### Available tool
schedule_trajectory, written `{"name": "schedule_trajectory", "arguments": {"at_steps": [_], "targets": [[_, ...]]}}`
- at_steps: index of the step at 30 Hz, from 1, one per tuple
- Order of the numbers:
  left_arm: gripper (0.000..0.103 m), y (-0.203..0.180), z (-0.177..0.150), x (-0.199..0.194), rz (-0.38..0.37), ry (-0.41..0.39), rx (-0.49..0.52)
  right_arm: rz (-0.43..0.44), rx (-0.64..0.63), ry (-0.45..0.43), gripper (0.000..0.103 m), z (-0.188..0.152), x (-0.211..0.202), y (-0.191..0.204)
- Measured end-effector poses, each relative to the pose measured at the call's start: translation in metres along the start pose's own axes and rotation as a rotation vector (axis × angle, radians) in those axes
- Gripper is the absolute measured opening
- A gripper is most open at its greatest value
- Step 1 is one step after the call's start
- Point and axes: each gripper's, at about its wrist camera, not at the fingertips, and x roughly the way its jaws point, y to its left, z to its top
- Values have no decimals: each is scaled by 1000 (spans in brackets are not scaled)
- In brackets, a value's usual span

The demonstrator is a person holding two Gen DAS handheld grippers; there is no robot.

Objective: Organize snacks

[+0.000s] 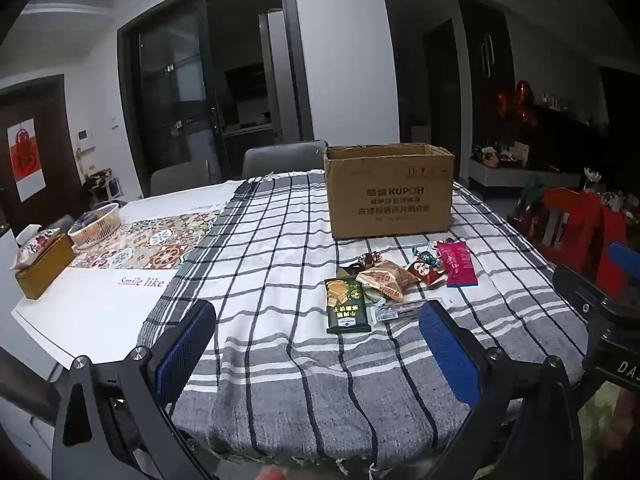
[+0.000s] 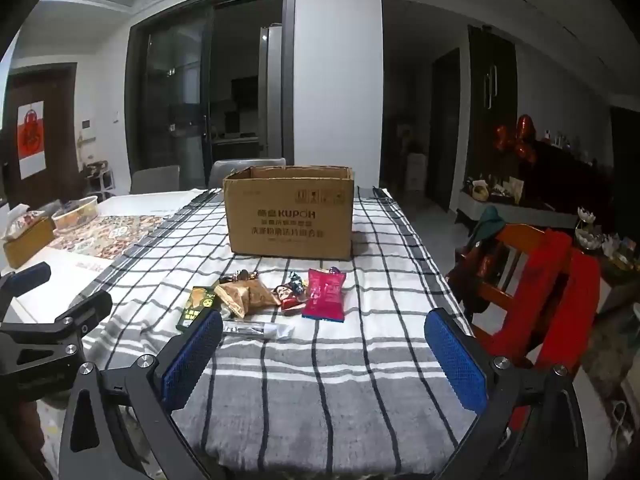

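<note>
Snacks (image 2: pixel 280 300) lie before your cardboard box (image 2: pixel 290 216) printed "KUPOH"; the mat (image 1: pixel 132 280) reads "Smile like". Your left gripper (image 1: pixel 316 332) and right gripper (image 2: pixel 324 340) gape wide, holding nothing.

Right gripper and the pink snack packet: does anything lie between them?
In the right wrist view, only bare checked cloth lies between the open right gripper and the pink snack packet; a clear wrapper lies just left of that line.

We see a grey-and-white checked cloth (image 2: pixel 320 380) with dark lines, a brown cardboard box (image 2: pixel 290 216), a pink snack packet (image 2: pixel 324 295), a dark green packet (image 1: pixel 347 309), blue pads (image 2: pixel 192 360) on our tongs.
</note>
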Motion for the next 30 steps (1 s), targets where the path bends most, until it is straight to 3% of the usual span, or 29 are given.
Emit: {"name": "schedule_trajectory", "arguments": {"at_steps": [5, 30], "targets": [[103, 9, 1, -1, -33, 1, 0, 1, 3, 2, 102, 0, 0, -1], [103, -4, 2, -4, -40, 3, 1, 7, 10, 5, 102, 0, -1, -1]]}}
